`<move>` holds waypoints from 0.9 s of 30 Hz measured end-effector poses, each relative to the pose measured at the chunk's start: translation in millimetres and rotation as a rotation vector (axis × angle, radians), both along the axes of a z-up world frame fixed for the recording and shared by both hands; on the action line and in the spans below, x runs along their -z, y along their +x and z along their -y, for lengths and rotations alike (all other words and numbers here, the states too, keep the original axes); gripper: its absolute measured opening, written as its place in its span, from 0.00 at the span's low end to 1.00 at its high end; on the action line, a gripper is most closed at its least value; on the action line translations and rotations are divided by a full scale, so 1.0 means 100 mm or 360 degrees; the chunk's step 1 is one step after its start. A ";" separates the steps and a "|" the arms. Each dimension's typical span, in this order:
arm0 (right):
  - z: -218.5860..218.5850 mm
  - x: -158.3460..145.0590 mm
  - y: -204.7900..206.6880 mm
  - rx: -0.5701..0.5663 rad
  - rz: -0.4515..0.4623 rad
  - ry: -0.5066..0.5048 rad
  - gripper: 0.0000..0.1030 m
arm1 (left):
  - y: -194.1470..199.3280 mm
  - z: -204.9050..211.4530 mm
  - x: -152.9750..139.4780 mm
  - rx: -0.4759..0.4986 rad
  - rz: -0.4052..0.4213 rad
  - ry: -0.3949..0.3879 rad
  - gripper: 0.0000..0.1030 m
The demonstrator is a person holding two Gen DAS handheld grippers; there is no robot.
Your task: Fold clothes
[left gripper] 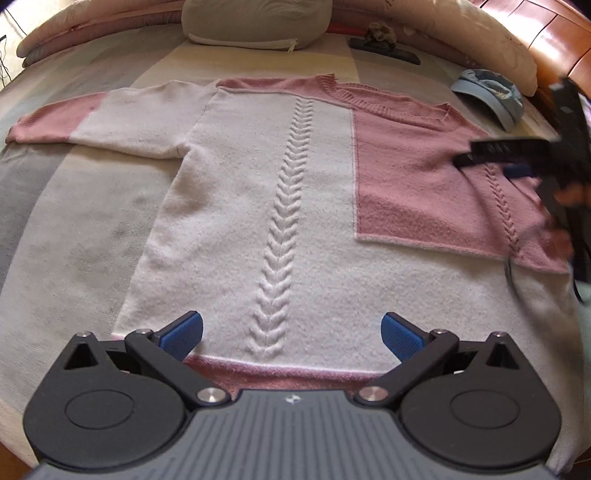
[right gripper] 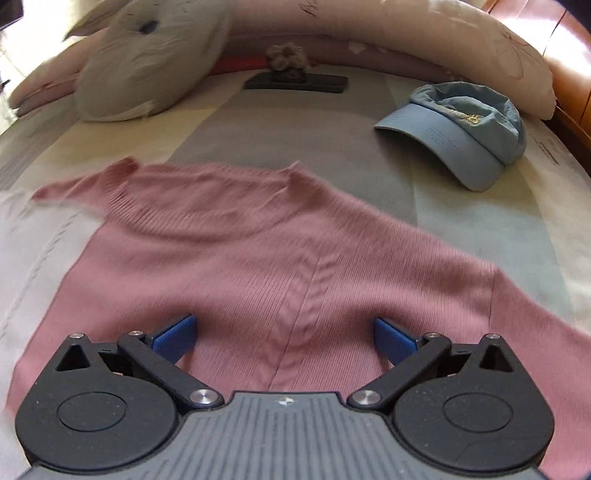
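Observation:
A white and pink knitted sweater lies flat on the bed, its left sleeve spread out to the left. Its right side is folded inward, showing a pink panel. My left gripper hovers open over the sweater's bottom hem, nothing between its blue pads. In the right wrist view my right gripper stands open over the pink panel, empty. The left wrist view shows the right gripper blurred at the right edge, above the pink fold, with part of a hand on it.
A blue cap lies on the bed to the right of the sweater. A grey pillow, a dark flat object with a small knitted flower on it, and a rolled pink quilt line the bed's head. Wooden furniture stands at right.

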State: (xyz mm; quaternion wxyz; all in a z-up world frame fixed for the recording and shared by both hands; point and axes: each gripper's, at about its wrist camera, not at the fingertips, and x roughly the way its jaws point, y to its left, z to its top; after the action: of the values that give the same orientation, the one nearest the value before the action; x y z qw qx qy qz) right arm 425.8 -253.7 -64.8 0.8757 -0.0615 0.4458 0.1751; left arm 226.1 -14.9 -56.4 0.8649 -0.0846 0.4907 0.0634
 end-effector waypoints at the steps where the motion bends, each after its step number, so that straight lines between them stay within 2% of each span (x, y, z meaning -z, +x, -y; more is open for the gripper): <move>1: 0.00 -0.01 0.03 0.0006 -0.0007 0.0006 1.00 | -0.02 -0.01 -0.01 0.0010 0.0012 0.0002 0.99; 7: 0.01 -0.08 0.20 0.0032 -0.0049 0.0043 1.00 | -0.18 -0.19 -0.10 0.0094 0.0097 0.0033 0.99; 11: -0.02 -0.18 -0.34 -0.0101 -0.0034 0.0048 1.00 | -0.27 -0.26 -0.07 0.0251 0.0109 0.0055 0.99; 16: -0.11 -0.19 -1.16 -0.0161 -0.0044 0.0004 1.00 | -0.38 -0.27 -0.01 0.0503 0.0136 0.0019 0.99; 21: -0.28 -0.04 -1.89 -0.0057 -0.0064 -0.0064 1.00 | -0.54 -0.33 0.04 0.0729 0.0150 0.0031 0.99; 23: -0.34 0.04 -2.12 0.0003 -0.0066 -0.0091 1.00 | -0.62 -0.37 0.08 0.0781 0.0147 0.0039 0.99; 25: -0.36 0.08 -2.34 0.0067 -0.0002 -0.0124 1.00 | -0.69 -0.41 0.15 0.0781 0.0095 0.0067 0.99; 27: -0.34 0.08 -2.51 0.0151 -0.0005 -0.0116 1.00 | -0.84 -0.45 0.16 0.0813 0.0122 0.0104 0.99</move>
State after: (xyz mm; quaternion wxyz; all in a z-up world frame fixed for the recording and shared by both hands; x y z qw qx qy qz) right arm 174.4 -219.8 -72.9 0.8794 -0.0719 0.4558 0.1173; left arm 142.5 30.1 -72.6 0.8731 0.0676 0.4606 -0.1446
